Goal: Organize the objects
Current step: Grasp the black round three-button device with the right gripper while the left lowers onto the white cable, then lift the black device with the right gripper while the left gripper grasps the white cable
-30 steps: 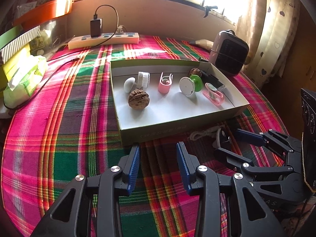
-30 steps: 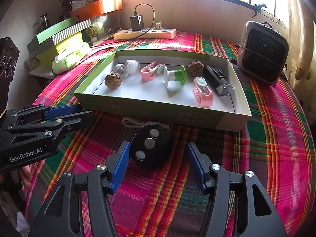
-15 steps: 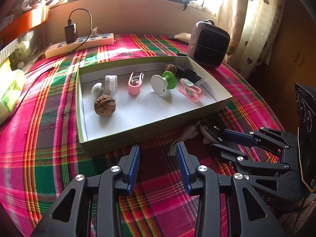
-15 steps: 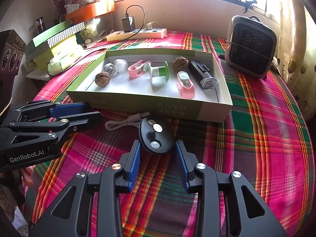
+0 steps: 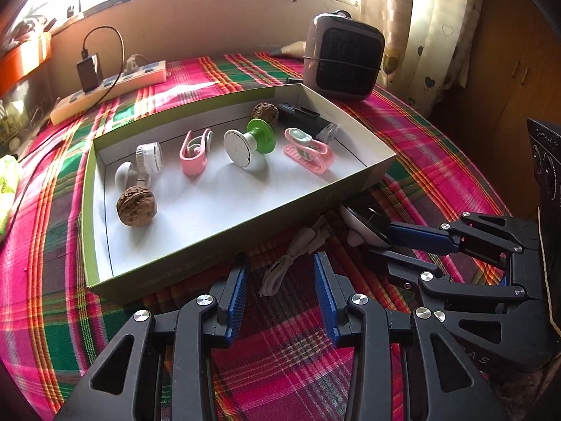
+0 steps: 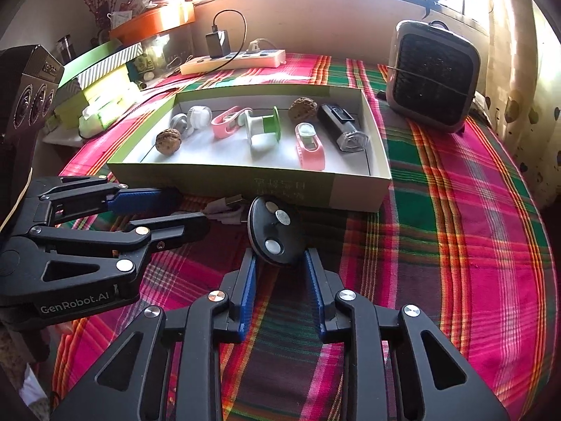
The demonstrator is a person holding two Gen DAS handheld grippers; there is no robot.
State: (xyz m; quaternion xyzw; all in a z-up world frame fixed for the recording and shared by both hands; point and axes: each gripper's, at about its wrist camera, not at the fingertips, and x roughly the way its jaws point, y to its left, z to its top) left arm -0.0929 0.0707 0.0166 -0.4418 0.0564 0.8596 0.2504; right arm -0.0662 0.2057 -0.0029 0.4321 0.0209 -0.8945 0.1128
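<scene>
My right gripper (image 6: 280,263) is shut on a black round device (image 6: 275,235) with silver studs, tilted up off the cloth in front of the green box (image 6: 217,175). It also shows in the left wrist view (image 5: 364,224), held by the right gripper (image 5: 377,245). My left gripper (image 5: 278,280) is open, its fingers on either side of a white coiled cable (image 5: 294,256) on the cloth. The cable (image 6: 224,210) lies beside the device. The box (image 5: 210,263) holds two walnuts, pink clips, a green-white spool and a black light.
A grey heater (image 6: 433,73) stands at the back right. A power strip (image 6: 235,61) with a charger lies at the back. Stacked boxes (image 6: 101,80) sit left. The plaid table falls off at the right and front edges.
My right gripper has shut on the black device and tilted it up. My left gripper has moved right, up to the white cable.
</scene>
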